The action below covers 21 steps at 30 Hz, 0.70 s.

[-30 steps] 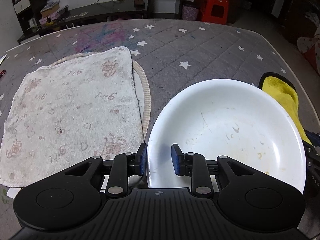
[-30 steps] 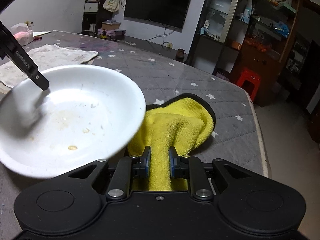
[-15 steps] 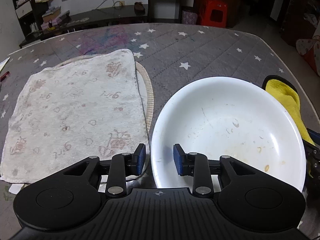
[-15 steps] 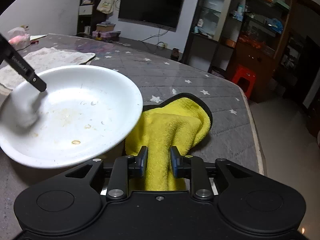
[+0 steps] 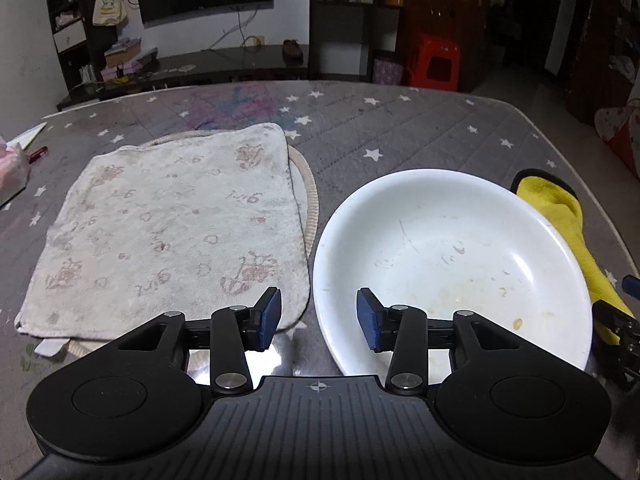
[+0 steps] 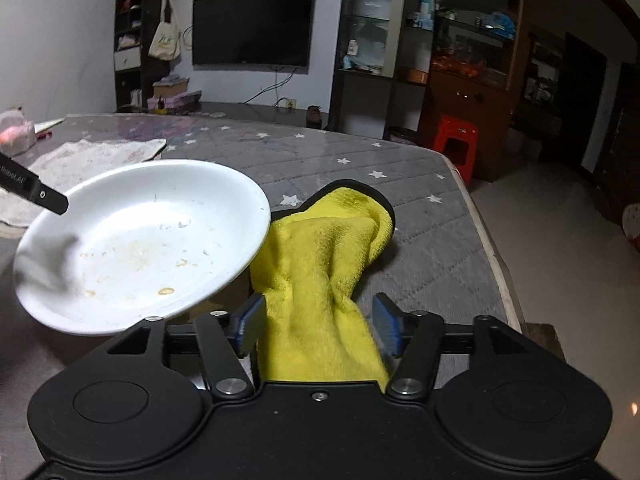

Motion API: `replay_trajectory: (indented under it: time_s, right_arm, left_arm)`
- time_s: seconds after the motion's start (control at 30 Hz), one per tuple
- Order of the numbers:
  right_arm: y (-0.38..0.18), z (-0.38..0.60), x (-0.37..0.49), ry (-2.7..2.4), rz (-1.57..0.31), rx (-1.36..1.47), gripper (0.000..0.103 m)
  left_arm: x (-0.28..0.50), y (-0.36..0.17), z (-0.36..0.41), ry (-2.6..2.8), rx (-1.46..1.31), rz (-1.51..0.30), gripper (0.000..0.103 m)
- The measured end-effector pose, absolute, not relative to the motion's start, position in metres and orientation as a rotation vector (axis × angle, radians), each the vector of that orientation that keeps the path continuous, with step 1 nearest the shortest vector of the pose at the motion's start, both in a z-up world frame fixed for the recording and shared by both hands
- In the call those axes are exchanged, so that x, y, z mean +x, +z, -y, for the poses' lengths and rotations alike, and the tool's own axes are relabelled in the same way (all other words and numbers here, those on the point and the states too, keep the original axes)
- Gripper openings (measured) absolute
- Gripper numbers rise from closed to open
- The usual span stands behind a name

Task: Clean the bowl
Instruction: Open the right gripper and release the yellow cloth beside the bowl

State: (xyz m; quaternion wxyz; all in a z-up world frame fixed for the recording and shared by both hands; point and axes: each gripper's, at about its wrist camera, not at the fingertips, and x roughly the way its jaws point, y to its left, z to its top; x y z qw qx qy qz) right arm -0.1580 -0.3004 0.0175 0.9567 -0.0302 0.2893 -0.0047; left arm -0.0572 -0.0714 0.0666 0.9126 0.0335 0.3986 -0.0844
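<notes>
A white bowl [image 5: 448,264] with dried food specks sits on the grey star-patterned table; it also shows in the right wrist view [image 6: 148,240]. My left gripper [image 5: 318,318] is open, its jaws astride the bowl's near-left rim without touching it. A yellow cloth [image 6: 324,280] lies to the right of the bowl, partly under its rim; it also shows in the left wrist view [image 5: 568,224]. My right gripper [image 6: 316,328] is open, its jaws on either side of the cloth's near end.
A pale patterned towel [image 5: 172,232] lies over a round mat to the left of the bowl. The table edge [image 6: 488,240] runs close on the right. A red stool [image 6: 456,140] stands beyond the table.
Both grippers have opened: the left let go of the bowl's rim and the right let go of the yellow cloth. Both have drawn back and up a little.
</notes>
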Motion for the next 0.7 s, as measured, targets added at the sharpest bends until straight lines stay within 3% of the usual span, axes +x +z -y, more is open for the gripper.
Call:
replay_trajectory:
  time_s: [0.23, 0.7]
  right_arm:
    - [0.015, 0.301, -0.175, -0.030, -0.569, -0.007, 0.080]
    - [0.010, 0.297, -0.189, -0.083, -0.540, 0.032, 0.091]
  left_arm:
    - [-0.081, 0.071, 0.064, -0.143, 0.060, -0.779, 0.054]
    - [-0.123, 0.067, 0.045, -0.130, 0.019, -0.746, 0.062]
